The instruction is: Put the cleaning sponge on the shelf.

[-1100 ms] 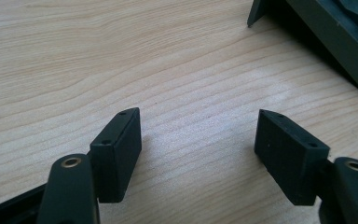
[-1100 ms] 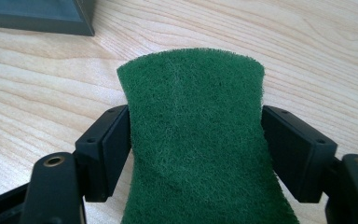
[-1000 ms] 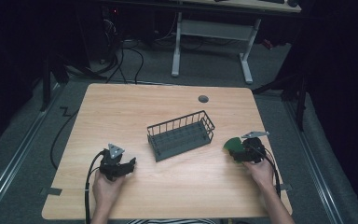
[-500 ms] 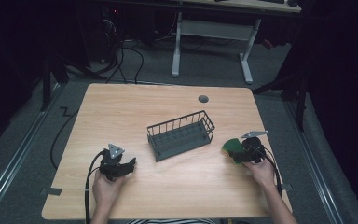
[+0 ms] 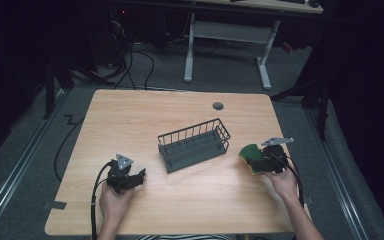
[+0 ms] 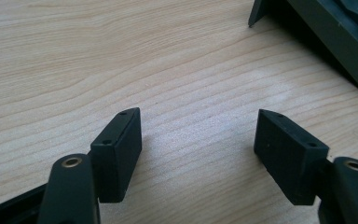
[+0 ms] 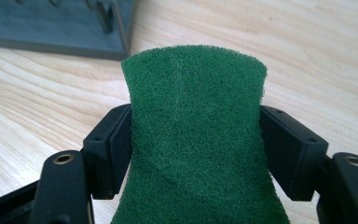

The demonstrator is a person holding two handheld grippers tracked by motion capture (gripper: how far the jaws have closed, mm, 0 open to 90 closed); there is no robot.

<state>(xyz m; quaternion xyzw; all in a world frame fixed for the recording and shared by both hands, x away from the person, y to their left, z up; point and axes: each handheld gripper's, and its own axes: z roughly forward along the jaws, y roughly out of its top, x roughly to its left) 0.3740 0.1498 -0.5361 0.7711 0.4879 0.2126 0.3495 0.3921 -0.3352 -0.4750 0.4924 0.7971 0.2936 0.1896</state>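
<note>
I hold 2 grippers over a light wooden desk (image 5: 145, 115), and the dark wire basket (image 5: 194, 145) at its middle is my landmark.

Nearest me, my left gripper (image 5: 126, 178) rests low on the desk, off the basket's near left corner. Its jaws are spread apart with only bare wood between them, and 1 basket corner (image 6: 317, 37) sits just beyond.

My right gripper (image 5: 261, 161) is beside the basket's right end. Its jaws are clamped on a green scouring sponge (image 7: 196, 140), one jaw pressing each side so the pad pinches in at the waist; from above, its yellow underside (image 5: 250, 154) peeks out.

Compared with a second ago, little has changed: the right gripper has crept slightly towards the basket with the sponge, and the left has stayed put. I judge the pickup done and the carry barely begun; the sponge is not yet over the basket, which is empty.
</note>
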